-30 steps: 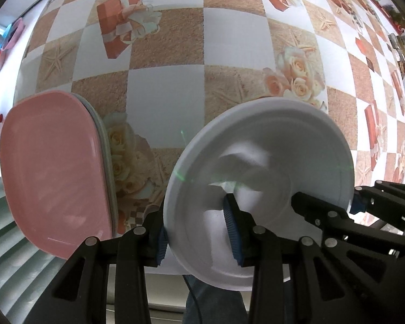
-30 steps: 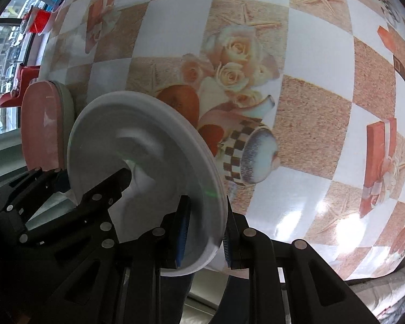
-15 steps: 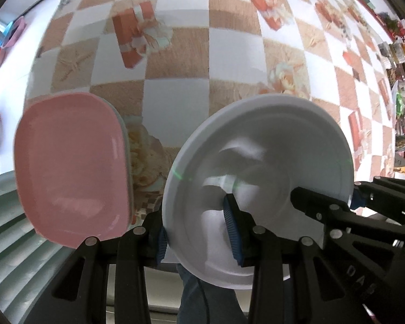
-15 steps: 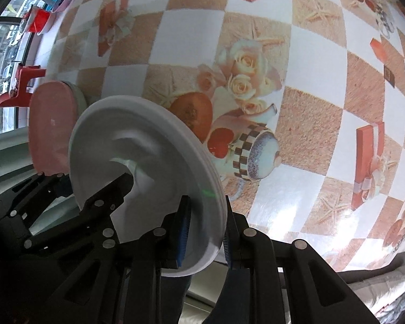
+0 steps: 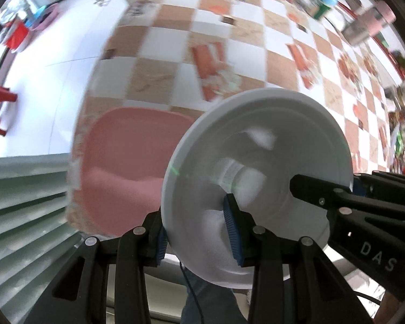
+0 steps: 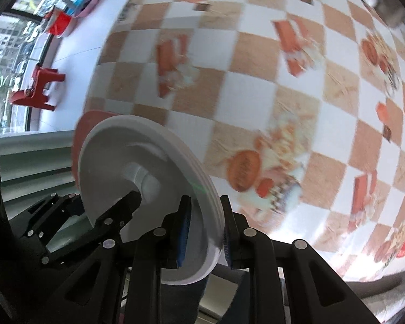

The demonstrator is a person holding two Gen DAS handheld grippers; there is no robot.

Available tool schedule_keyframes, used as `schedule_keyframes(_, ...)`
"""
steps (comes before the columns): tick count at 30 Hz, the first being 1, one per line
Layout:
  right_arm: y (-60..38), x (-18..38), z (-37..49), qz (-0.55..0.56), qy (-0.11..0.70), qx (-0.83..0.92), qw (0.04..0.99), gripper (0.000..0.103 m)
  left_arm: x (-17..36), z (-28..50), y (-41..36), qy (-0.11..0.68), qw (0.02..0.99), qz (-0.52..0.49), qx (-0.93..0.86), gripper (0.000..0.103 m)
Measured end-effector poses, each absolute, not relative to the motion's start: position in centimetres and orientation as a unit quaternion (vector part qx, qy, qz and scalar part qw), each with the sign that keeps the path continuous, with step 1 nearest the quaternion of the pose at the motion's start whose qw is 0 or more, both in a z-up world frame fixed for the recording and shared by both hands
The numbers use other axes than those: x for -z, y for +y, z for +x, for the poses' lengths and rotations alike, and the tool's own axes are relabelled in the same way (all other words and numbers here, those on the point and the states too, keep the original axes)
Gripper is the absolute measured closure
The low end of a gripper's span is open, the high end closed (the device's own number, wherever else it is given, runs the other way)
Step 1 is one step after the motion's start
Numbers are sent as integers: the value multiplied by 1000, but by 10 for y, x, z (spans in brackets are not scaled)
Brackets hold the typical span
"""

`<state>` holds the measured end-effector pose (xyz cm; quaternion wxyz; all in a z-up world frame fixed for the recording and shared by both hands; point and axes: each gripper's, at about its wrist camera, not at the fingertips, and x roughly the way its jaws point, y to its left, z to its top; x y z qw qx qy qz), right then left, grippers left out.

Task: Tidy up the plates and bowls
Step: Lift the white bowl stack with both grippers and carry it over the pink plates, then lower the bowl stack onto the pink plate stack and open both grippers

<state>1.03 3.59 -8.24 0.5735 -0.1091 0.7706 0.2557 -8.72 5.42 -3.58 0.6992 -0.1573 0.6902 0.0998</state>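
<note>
Held clear of the checkered tabletop [image 5: 256, 54], a white plate [image 5: 270, 145] fills the lower centre of both wrist views, the left gripper [image 5: 197, 229] and right gripper [image 6: 205, 226] each nearly closed, pinching opposite edges of its rim. A pink plate [image 5: 127, 162] lies at lower left. The white plate looks light, rigid and smooth, likely slippery; the rim seems the surest hold.

right gripper [image 6: 203, 230] jaws clamp rim of white plate [image 6: 137, 189], held on edge above checkered bench [image 6: 256, 94]. left gripper [image 6: 100, 216] grips plate's far side. pink plate [image 6: 86, 120] behind it; red stool [image 6: 40, 86] on floor.
</note>
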Motion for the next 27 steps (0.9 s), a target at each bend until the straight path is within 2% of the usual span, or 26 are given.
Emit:
schedule_keyframes(13, 139, 113, -24, -155, 760, -317, 546, 79, 73, -112, 116, 695, 676, -183, -163, 62)
schedule_keyframes(21, 158, 135, -28, -175, 762, -314, 538, 79, 89, -110, 124, 698, 674, -189, -155, 61)
schedule_keyframes(24, 159, 138, -27, -181, 762, -314, 536, 79, 88, -111, 122, 696, 677, -187, -151, 57)
schedule_keyframes(25, 158, 136, -28, -181, 762, -314, 537, 78, 87, -112, 121, 695, 679, -187, -148, 52)
schedule_keyframes(26, 161, 138, -28, -182, 761, -311, 539, 73, 89, -113, 121, 693, 681, -190, -143, 47)
schedule_keyframes(27, 160, 137, -27, -184, 760, -308, 542, 68, 86, -114, 119, 691, 684, -192, -137, 38)
